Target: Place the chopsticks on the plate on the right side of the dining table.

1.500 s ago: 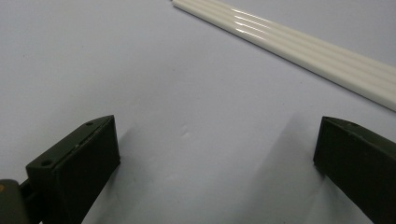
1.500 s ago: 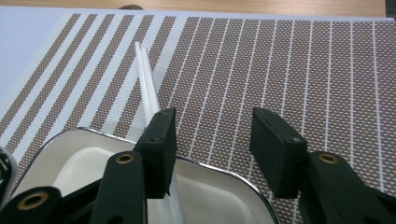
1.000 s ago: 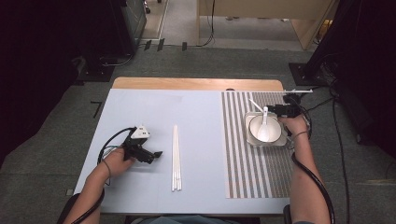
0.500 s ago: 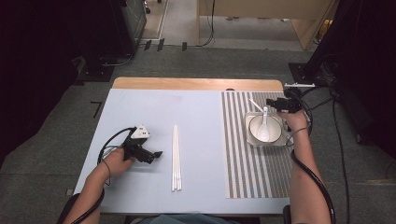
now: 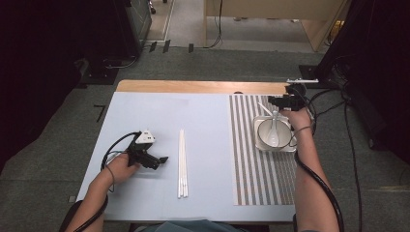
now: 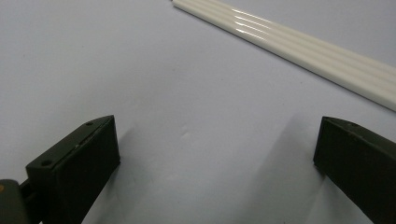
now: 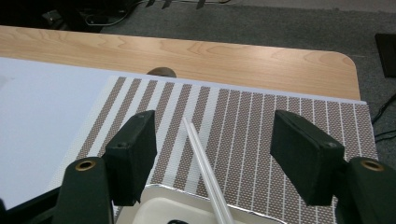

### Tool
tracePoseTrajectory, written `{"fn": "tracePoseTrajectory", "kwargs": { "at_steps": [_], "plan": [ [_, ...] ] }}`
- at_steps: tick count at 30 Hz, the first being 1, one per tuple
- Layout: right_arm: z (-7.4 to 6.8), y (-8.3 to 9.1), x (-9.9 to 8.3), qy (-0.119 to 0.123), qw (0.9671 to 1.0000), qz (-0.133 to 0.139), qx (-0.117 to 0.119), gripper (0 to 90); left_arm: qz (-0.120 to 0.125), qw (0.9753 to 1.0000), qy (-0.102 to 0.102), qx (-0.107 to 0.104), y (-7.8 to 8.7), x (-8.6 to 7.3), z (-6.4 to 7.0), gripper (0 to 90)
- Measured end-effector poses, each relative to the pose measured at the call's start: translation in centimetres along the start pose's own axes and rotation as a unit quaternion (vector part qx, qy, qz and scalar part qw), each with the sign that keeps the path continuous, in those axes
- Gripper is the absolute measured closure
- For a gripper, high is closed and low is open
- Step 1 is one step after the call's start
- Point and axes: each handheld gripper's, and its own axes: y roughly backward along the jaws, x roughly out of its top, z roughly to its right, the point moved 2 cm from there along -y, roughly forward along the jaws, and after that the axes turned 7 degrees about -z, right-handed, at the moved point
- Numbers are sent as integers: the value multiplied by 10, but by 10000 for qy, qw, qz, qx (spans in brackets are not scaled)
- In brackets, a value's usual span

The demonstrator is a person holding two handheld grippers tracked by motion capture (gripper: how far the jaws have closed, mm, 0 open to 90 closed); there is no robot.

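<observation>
A white bowl (image 5: 265, 137) with a white spoon (image 5: 274, 131) in it sits on a square silver tray (image 5: 256, 146) on the striped mat. A slim white stick (image 5: 263, 109) leans out over the tray's far rim. My right gripper (image 5: 274, 102) hovers open above that rim. In the right gripper view the stick (image 7: 205, 172) runs between the spread jaws of the gripper (image 7: 212, 140), untouched. A pair of white chopsticks (image 5: 182, 164) lies mid-table. My left gripper (image 5: 163, 159) rests open on the blue mat just left of them, and the chopsticks (image 6: 299, 46) cross beyond this gripper (image 6: 215, 140).
The brown-and-white striped mat (image 5: 246, 169) covers the table's right part, and the pale blue mat (image 5: 145, 116) covers the rest. A bare wooden strip (image 5: 193, 86) runs along the far edge. Cables trail from both grippers, and dark equipment stands on the floor around.
My right gripper has moved left over the bowl's far rim, so the white stick now lies between its jaws. The left gripper and chopsticks have not moved.
</observation>
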Motion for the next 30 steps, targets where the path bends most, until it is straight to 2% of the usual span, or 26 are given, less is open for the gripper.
{"fn": "tracePoseTrajectory", "kwargs": {
  "at_steps": [11, 17, 30],
  "plan": [
    [-22, 0, 11, 37, 9999, 60, -75, 294, 0, 10000, 0, -1, 0, 0, 0, 0],
    [-39, -7, 16, 125, 9999, 49, -58, 293, 1, 10000, -2, 0, 0, 0, 0, 0],
    [-70, -22, 19, 111, 9999, 27, -11, 264, 4, 10000, 1, -1, 0, 0, 0, 0]
  ]
}}
